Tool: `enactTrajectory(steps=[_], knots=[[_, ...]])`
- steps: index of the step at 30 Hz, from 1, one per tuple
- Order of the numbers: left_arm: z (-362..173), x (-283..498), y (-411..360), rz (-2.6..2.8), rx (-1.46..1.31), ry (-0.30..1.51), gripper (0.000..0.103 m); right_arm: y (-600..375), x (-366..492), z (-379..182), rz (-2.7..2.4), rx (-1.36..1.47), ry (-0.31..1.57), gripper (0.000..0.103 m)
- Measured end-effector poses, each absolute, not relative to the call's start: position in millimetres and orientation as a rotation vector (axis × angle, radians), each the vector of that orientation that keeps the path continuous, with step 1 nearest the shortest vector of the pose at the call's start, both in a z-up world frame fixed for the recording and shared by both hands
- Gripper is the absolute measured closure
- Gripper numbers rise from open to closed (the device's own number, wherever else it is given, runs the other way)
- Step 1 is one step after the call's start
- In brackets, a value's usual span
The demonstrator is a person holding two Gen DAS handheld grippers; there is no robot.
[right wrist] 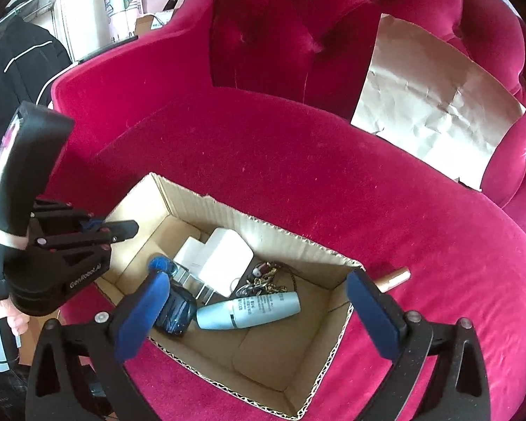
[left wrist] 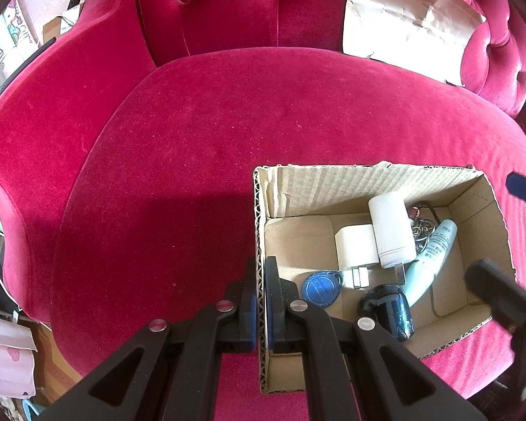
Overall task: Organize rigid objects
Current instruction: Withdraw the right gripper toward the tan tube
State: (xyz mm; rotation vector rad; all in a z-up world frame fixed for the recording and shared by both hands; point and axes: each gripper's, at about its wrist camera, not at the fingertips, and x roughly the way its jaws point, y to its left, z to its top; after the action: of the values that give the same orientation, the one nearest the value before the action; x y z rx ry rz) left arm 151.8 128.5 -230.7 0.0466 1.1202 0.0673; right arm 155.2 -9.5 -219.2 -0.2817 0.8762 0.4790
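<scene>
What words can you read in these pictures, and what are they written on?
"GenRobot.AI": on the left gripper, seen in the right wrist view.
Pale blue tube in the cardboard box: printing too blurred to read.
Blue key fob: marking too faint to read.

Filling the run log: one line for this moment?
left hand-held gripper: shut on cardboard box wall | right hand-held gripper: open above box | lipstick: outside
</scene>
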Motion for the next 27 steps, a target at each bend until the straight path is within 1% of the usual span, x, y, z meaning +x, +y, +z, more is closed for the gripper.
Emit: enactTrajectory(steps=[14,27], knots=[[-230.8,151.8,128.3,0.068,0.047,1.120,0.100,-69.4,185.1,-191.3,0.355,-0.183,0.826,0.000],[-231.1,152.0,128.5,0.068,0.049,1.120,0.100,-121.9,204.4,-197.2,0.238,-0.120,0.835,0.000]])
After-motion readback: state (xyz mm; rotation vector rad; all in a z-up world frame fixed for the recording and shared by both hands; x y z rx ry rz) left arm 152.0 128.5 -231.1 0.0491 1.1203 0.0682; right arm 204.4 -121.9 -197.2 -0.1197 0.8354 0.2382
